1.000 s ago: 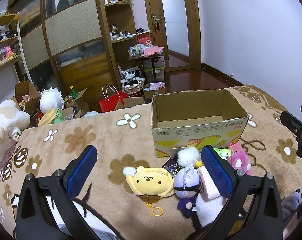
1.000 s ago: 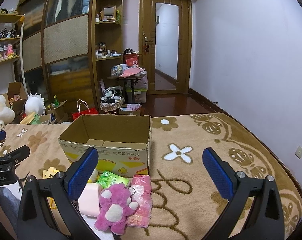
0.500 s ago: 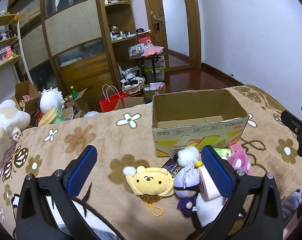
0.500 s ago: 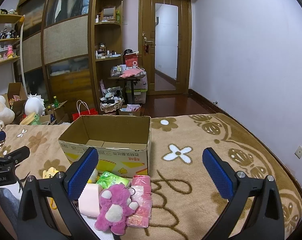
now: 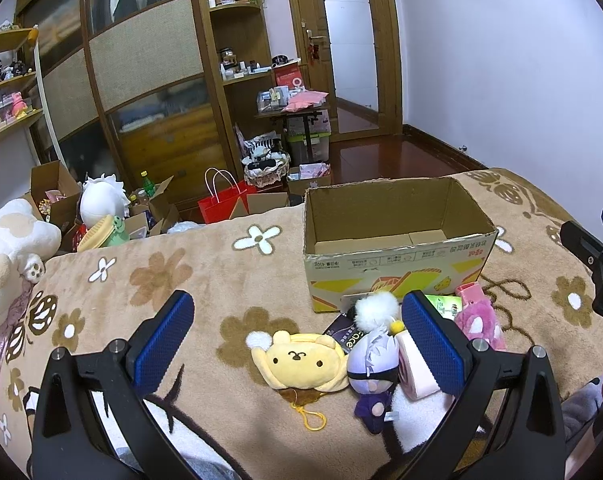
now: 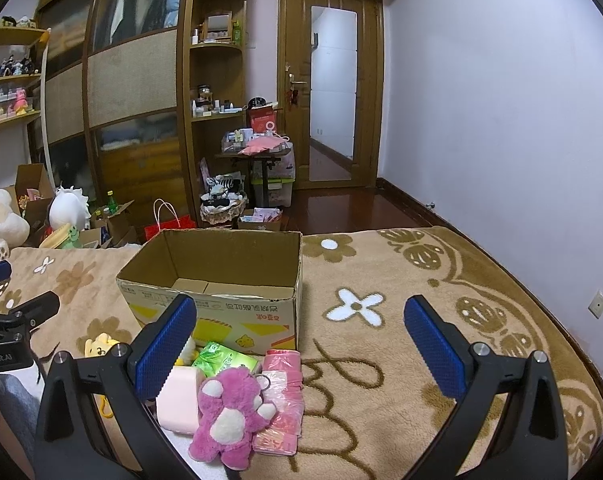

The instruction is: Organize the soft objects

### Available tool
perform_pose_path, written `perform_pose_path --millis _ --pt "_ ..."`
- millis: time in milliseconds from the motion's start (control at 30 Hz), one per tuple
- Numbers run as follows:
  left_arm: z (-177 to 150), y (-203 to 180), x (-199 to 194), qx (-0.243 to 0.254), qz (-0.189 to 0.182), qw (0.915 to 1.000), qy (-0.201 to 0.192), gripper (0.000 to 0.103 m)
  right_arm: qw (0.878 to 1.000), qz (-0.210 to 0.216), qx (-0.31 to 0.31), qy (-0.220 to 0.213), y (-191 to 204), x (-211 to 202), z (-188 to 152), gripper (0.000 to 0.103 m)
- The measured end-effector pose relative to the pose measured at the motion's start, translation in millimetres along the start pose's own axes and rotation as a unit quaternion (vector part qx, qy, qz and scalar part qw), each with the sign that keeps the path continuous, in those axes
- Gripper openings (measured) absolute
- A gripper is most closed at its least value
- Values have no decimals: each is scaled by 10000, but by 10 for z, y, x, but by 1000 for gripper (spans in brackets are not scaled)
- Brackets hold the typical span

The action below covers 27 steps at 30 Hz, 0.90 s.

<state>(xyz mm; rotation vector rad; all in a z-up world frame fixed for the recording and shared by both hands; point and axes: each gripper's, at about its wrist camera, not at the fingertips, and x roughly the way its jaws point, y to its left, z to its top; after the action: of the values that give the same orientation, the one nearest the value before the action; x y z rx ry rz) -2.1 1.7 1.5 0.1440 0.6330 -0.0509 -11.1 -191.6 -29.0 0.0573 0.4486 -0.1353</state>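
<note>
An open, empty cardboard box (image 5: 397, 256) (image 6: 221, 300) stands on the flowered brown blanket (image 5: 181, 280). In front of it lie soft things: a yellow dog plush (image 5: 301, 362), a purple-haired doll (image 5: 371, 372), a white pompom (image 5: 375, 306), a pink block (image 6: 177, 398), a green tissue pack (image 6: 225, 358), a pink bear plush (image 6: 231, 412) and a pink packet (image 6: 283, 392). My left gripper (image 5: 297, 344) is open and empty above the yellow plush. My right gripper (image 6: 299, 346) is open and empty, just right of the pile.
A large white plush (image 5: 5, 248) lies at the blanket's left edge. Beyond the bed are boxes, a red bag (image 5: 221, 204), a cluttered small table (image 6: 261, 152), a wooden cabinet and a door. The blanket's right side (image 6: 421, 320) holds no objects.
</note>
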Motion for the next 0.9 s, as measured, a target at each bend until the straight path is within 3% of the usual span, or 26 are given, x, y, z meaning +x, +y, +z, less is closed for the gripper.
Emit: perform_pose_path --millis 667,900 --pt "4 32 41 -55 18 9999 136 103 10000 37 -9 63 22 7 -51 103" --pt "18 14 172 -49 70 9991 418 103 9998 49 -3 216 29 53 -67 103"
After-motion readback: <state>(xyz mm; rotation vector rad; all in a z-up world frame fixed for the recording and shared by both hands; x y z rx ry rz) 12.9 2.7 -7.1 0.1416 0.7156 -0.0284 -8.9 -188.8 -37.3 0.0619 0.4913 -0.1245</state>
